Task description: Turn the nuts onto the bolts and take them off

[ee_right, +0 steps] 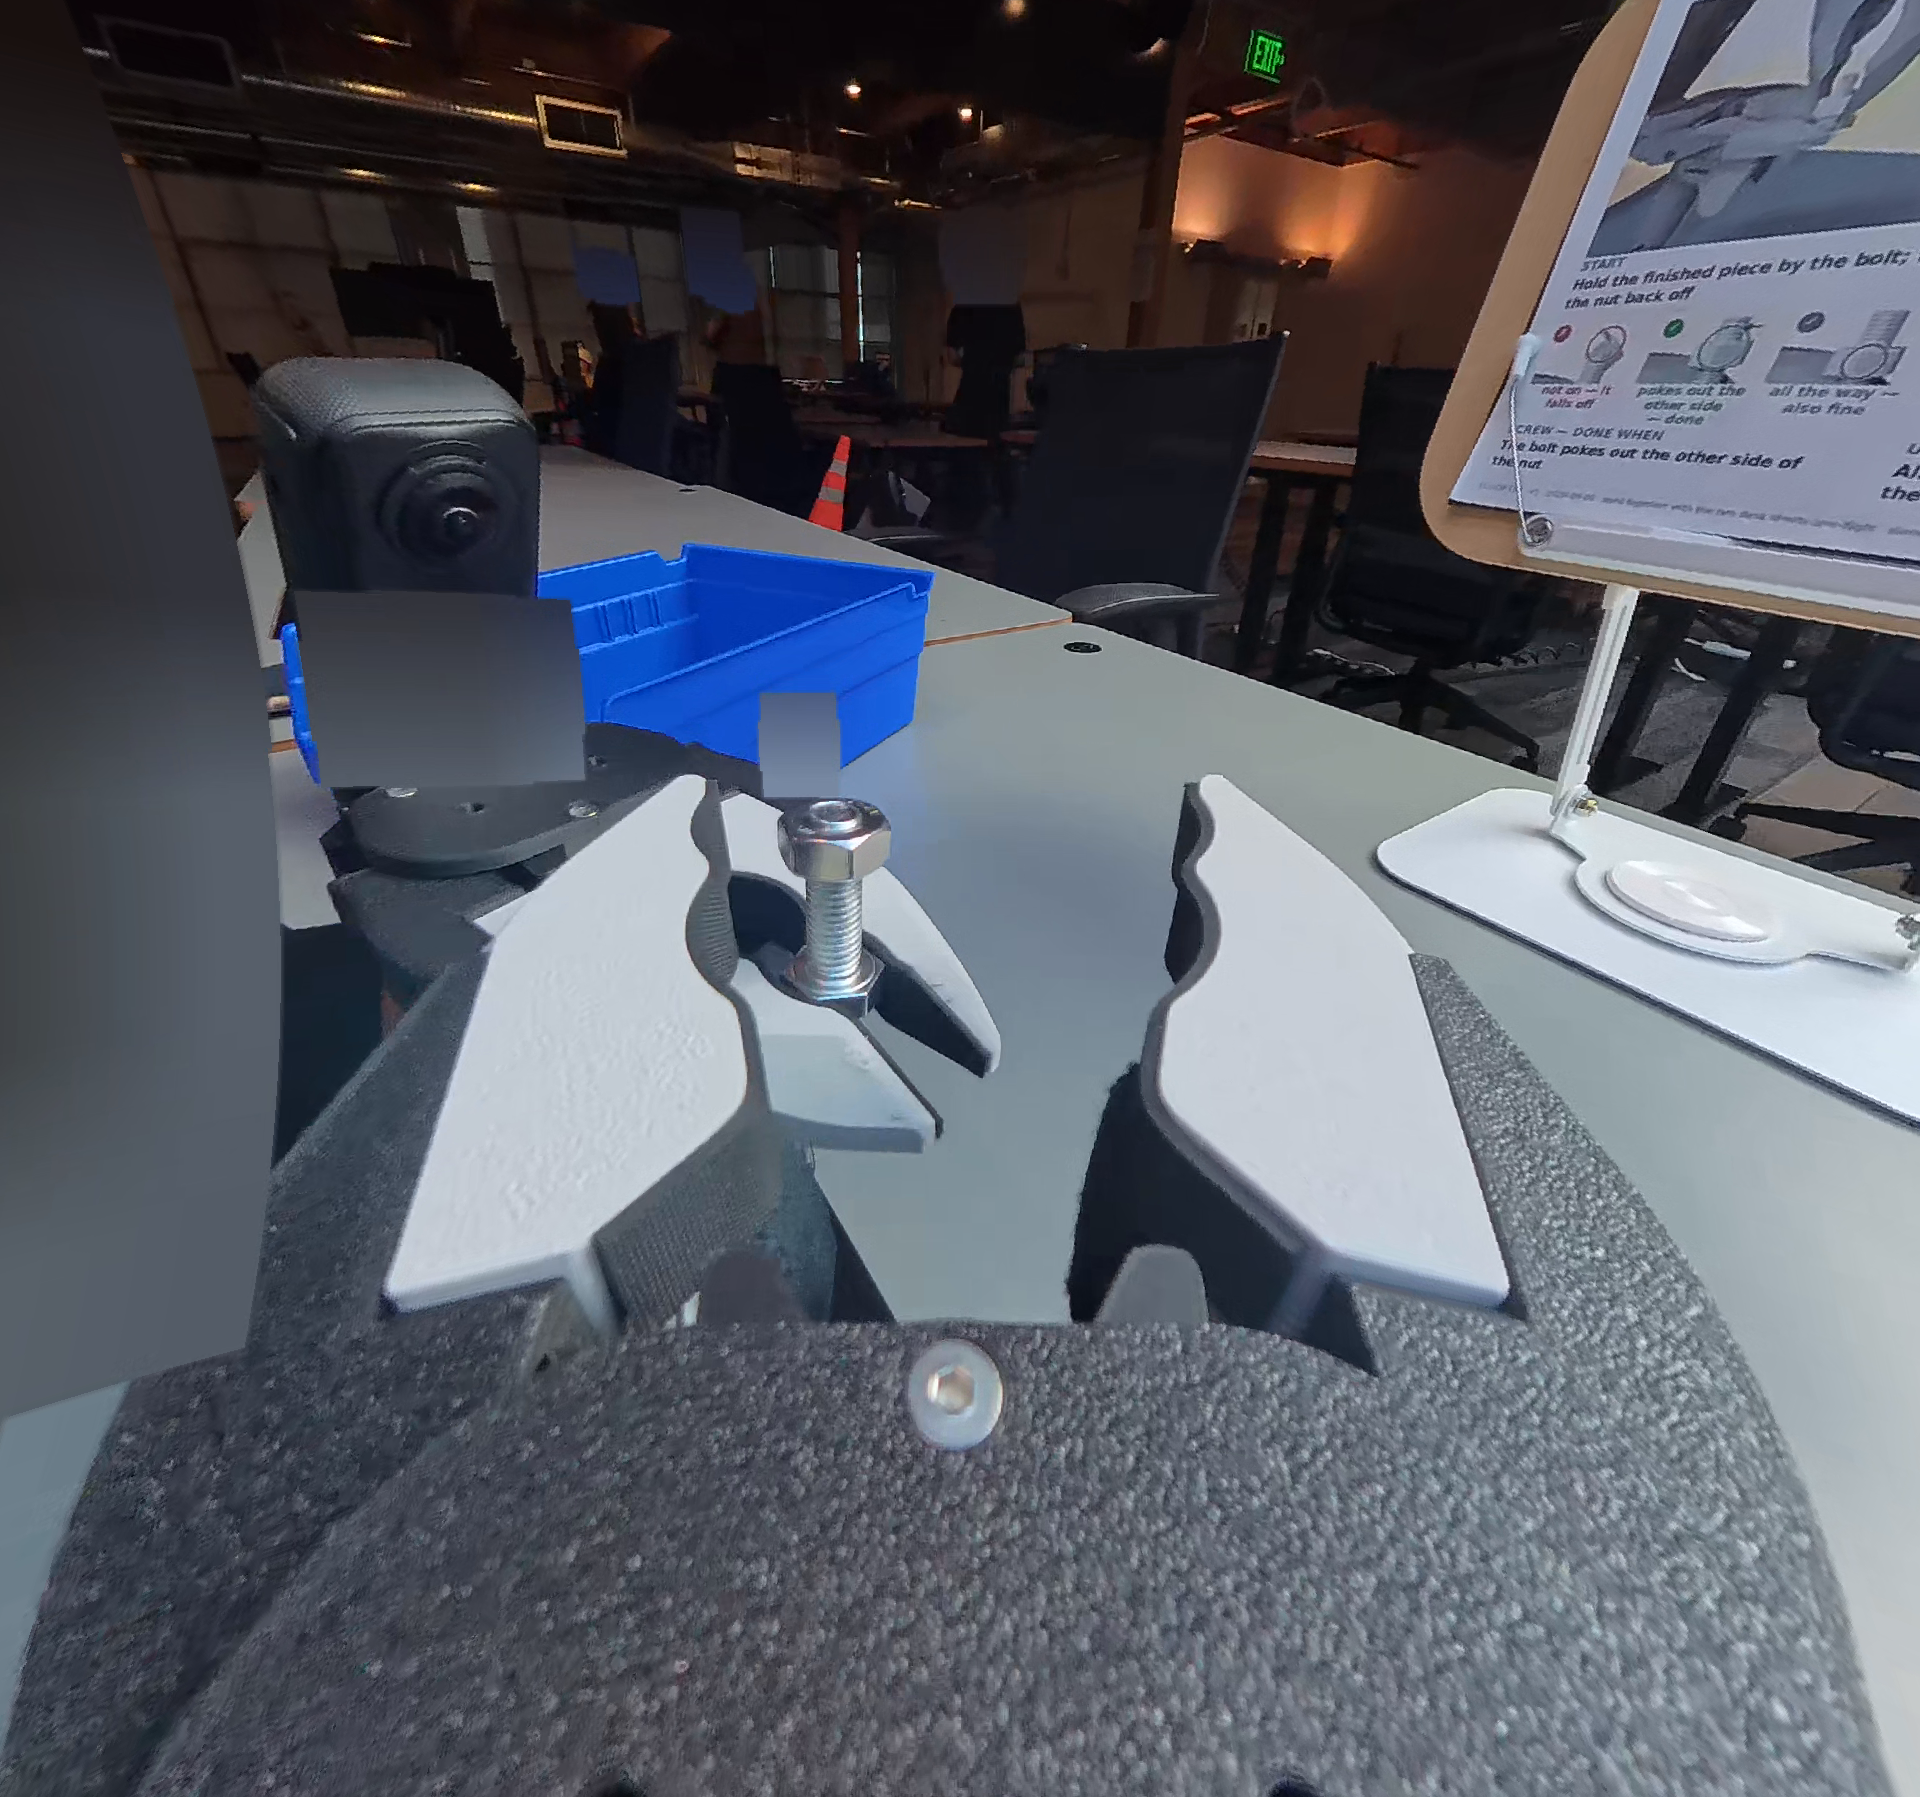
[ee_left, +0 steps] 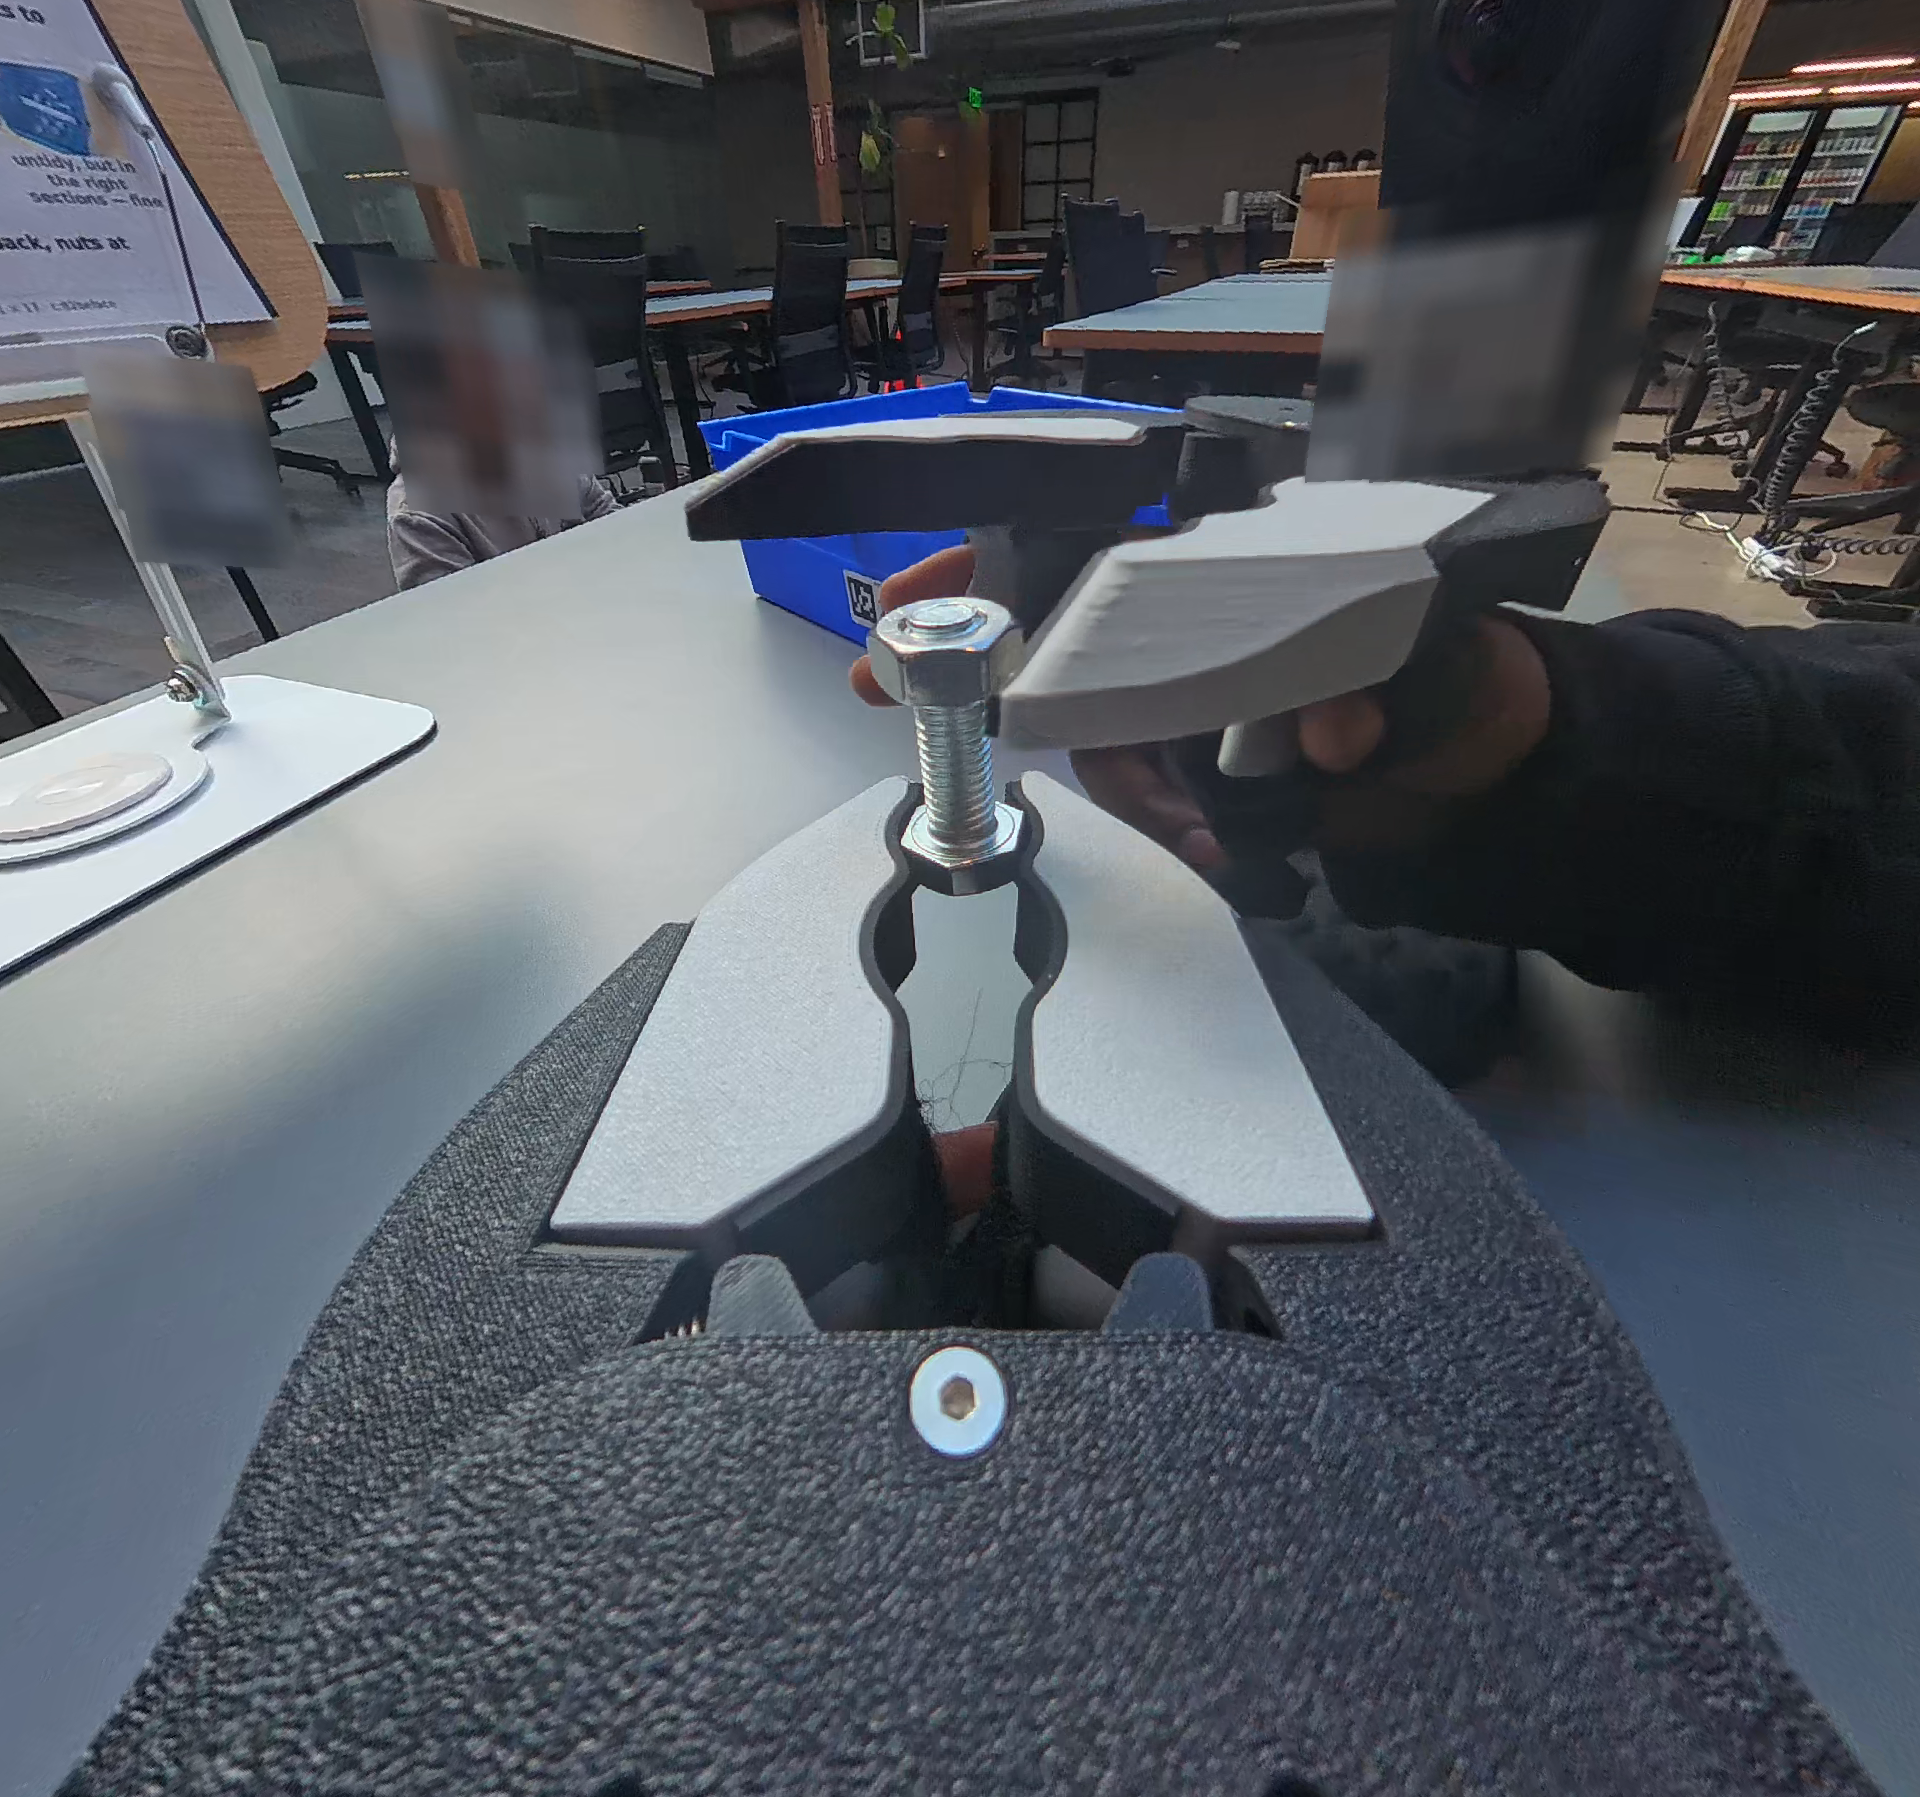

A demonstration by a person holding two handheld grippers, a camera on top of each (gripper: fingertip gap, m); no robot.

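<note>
Taking the bolt [ee_left: 954, 779] as my landmark, far to its left stands a white stand [ee_left: 239, 760] carrying a printed instruction sheet [ee_left: 73, 137] on a board, its flat base resting on the grey surface [ee_left: 582, 708].

The bolt itself stands upright, threads showing, head [ee_left: 940, 656] on top. My left fingers [ee_left: 961, 848] are pinched on the nut [ee_left: 961, 854] that sits low on the thread — the hexagon is caught in the notch between the two grey fingertips, held above the surface. In the right wrist view the same bolt [ee_right: 834, 900] rises from that left gripper [ee_right: 847, 1004], whose camera [ee_right: 405, 480] sits further left.

Behind the bolt, on the surface, is a blue bin [ee_left: 831, 552]; I cannot see what it holds.

Right of the bolt, my right fingers [ee_left: 842, 604] are spread wide and reach in from the side at the level of the bolt's head. The lower grey finger [ee_left: 1216, 646] lies just beside the head, perhaps touching it, while the upper one [ee_left: 935, 480] hangs above, clear of it — nothing is gripped. A hand [ee_left: 1403, 739] in a dark sleeve [ee_left: 1714, 791] holds that gripper.
</note>
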